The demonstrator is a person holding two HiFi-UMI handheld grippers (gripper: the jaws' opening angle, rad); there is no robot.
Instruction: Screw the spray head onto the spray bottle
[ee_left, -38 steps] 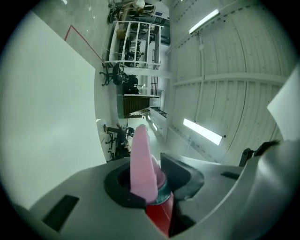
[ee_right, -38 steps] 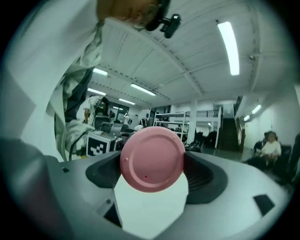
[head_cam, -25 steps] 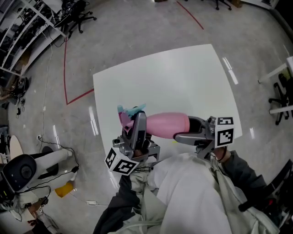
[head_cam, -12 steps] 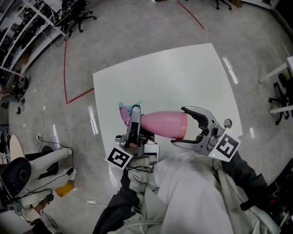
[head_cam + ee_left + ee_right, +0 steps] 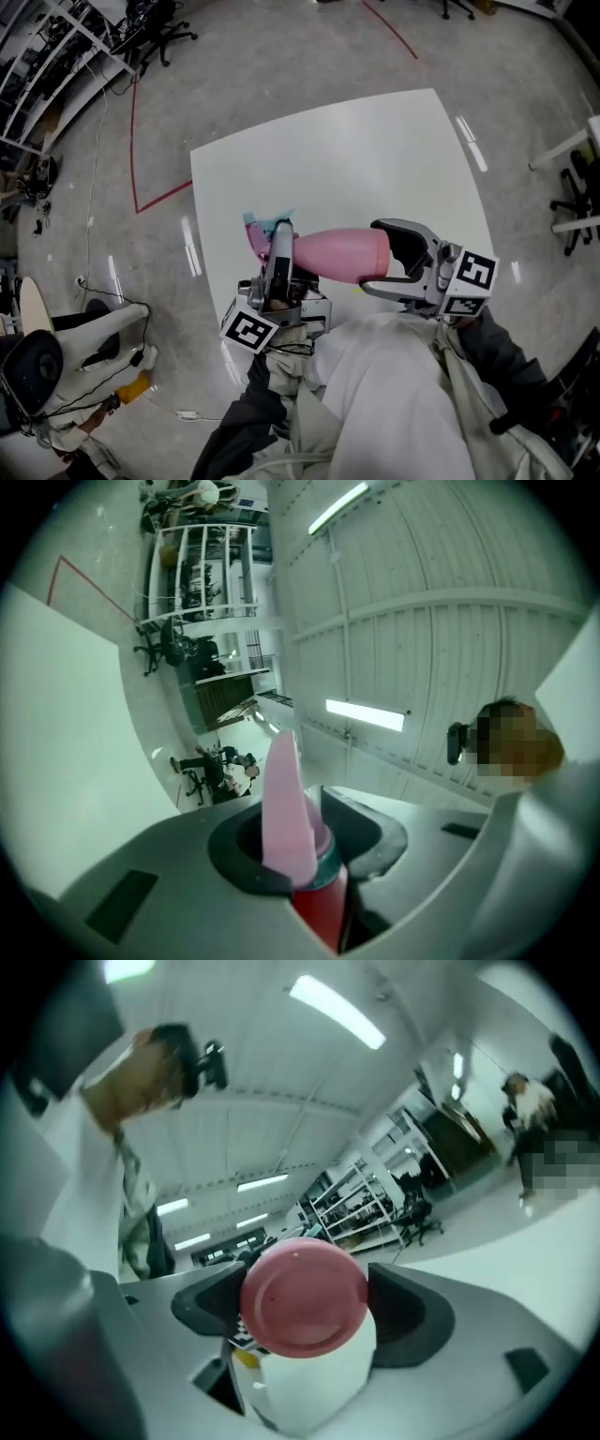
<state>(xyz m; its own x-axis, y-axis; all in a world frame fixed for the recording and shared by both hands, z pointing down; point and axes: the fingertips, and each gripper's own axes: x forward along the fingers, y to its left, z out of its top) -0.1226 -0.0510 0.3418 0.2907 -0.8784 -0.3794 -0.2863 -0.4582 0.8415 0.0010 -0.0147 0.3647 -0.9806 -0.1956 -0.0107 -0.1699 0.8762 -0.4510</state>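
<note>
Spray bottle: a pink, smooth-sided plastic spray bottle [image 5: 333, 255] is being held on its side in the air, over the near part of the table, between the two grippers.
Bottle ends: its neck is being pointed to the left of the head view and its round pink base [image 5: 305, 1293] to the right, towards the right gripper's camera.
Spray head: a spray head with a pink trigger and a teal collar [image 5: 261, 228] is being carried at the neck end; how far it is threaded on cannot be told.
Left gripper: the left gripper [image 5: 280, 242] is being kept pinched on the spray head, whose pink trigger [image 5: 281, 799] is being pressed between the two grey jaws and is sticking up past them.
Right gripper: the right gripper [image 5: 370, 255] is being held closed on the bottle's base end, with a dark pad against each side of the round base.
Table: a white square table [image 5: 356, 159] is being looked down on from the head view, bare under the bottle.
Surroundings: a grey glossy floor [image 5: 234, 75] with a thin red line [image 5: 134, 141] is being shown around the table, with black office chairs [image 5: 155, 23] at the top left.
</note>
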